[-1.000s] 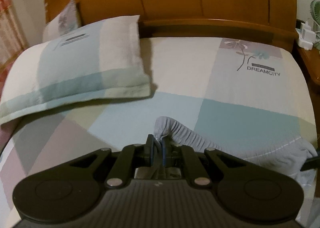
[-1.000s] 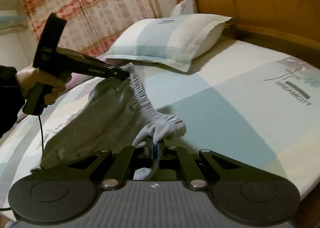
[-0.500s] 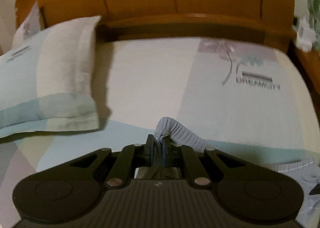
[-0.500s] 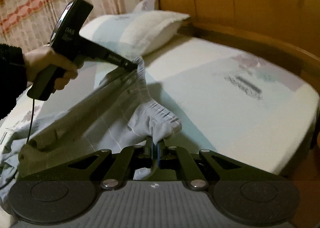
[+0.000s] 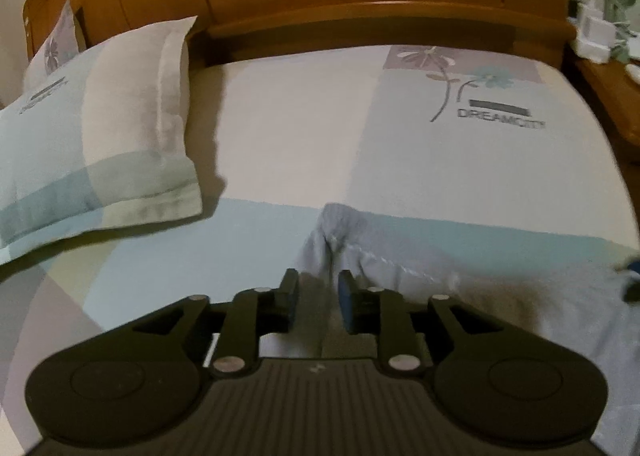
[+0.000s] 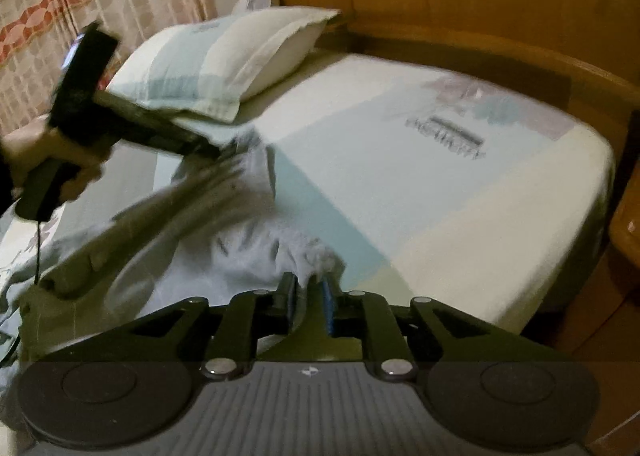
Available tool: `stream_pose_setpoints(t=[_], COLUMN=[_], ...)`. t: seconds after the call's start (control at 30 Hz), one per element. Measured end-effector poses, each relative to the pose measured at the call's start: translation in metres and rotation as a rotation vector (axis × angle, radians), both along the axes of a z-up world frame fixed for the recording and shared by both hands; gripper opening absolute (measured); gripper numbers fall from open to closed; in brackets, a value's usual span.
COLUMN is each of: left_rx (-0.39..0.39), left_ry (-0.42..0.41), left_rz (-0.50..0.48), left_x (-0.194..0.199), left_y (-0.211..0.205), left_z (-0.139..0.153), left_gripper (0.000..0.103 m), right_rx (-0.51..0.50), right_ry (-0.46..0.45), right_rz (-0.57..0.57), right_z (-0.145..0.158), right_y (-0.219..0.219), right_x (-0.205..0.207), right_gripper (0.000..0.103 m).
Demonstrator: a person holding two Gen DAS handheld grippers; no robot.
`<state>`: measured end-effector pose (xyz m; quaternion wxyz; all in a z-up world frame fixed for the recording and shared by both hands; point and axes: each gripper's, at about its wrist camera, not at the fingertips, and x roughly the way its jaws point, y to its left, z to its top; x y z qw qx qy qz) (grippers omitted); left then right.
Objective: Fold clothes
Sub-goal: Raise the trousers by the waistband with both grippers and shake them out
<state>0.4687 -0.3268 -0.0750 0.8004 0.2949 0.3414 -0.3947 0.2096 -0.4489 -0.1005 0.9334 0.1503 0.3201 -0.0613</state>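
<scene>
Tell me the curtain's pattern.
Beige curtain with red-orange wavy bands and pale blocks; right wrist view shows it best.

Crumpled grey garment (image 5: 440, 288) with elastic waistband, spread on bedsheet (image 5: 300, 136)

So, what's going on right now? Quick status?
Left gripper and right gripper just opening, garment loose between jaws, on bed. Nothing in the way.
</scene>
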Motion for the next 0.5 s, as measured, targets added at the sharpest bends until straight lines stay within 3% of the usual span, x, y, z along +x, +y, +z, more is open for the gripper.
stream_pose_setpoints(t=[0.1,0.27,0.43,0.5], left_rx=[-0.014,0.042,-0.013,-0.006], left_ry=[0.063,0.114,0.171,0.143], left_rz=[-0.028,-0.049,0.021,0.058], left_x=[-0.011,-0.022,-0.013,-0.009], left_y=[0.009,0.011,0.029,0.038], left_z=[0.002,-0.022,-0.032,-0.033], left_gripper=[0.032,0.032,0.040,0.043], right_rx=[-0.038,-0.012,0.003,-0.006], right_ry=[-0.028,-0.007,0.046,0.053], right_rz=[0.008,0.063,0.097,0.109], right_z=[0.007,-0.002,-0.019,-0.019], right_y=[0.008,0.019,0.018,0.017], right_x=[0.007,0.024,0.027,0.024], right_gripper=[0.018,0.025,0.026,0.025])
